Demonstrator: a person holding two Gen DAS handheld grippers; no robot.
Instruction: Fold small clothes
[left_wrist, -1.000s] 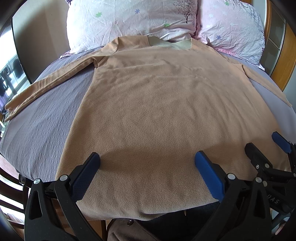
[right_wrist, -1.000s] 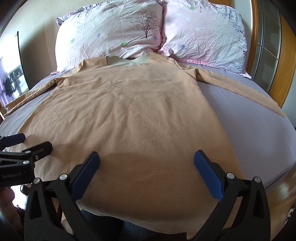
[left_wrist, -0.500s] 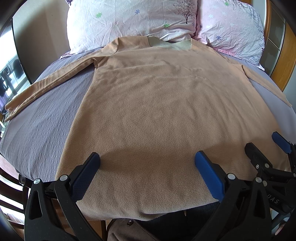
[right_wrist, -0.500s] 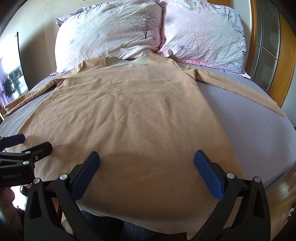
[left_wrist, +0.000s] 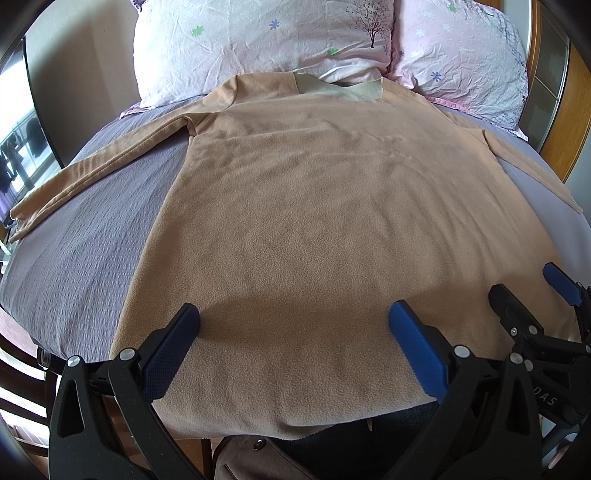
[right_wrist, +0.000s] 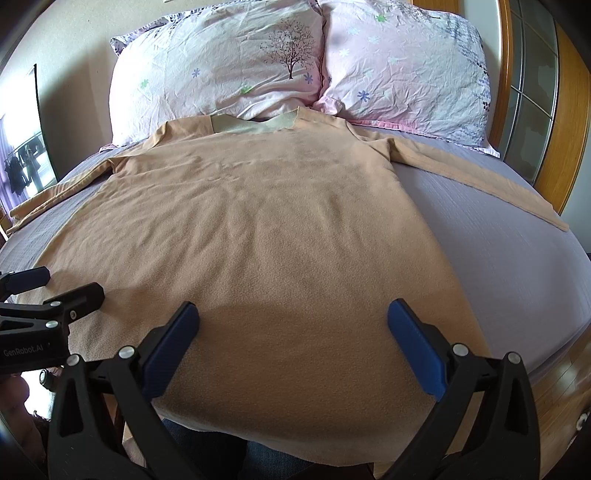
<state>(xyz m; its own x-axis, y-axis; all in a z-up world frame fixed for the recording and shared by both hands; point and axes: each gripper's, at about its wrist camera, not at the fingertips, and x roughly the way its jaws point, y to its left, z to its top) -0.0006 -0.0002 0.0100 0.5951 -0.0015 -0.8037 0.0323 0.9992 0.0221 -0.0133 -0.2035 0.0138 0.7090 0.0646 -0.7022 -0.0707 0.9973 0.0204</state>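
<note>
A tan shirt (left_wrist: 325, 221) lies flat on the grey bed (left_wrist: 85, 258), collar at 12 o'clock against two pillows (right_wrist: 221, 70), hem at 6, sleeves spread toward 9 and 3. The left gripper (left_wrist: 291, 332) hovers over the hem, jaws spread wide, holding nothing. The right gripper (right_wrist: 291, 332) beside it is likewise released and empty.

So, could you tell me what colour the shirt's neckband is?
Pale greenish-beige neckband, lighter than the tan fleece shirt; clearest in the right wrist view.
</note>
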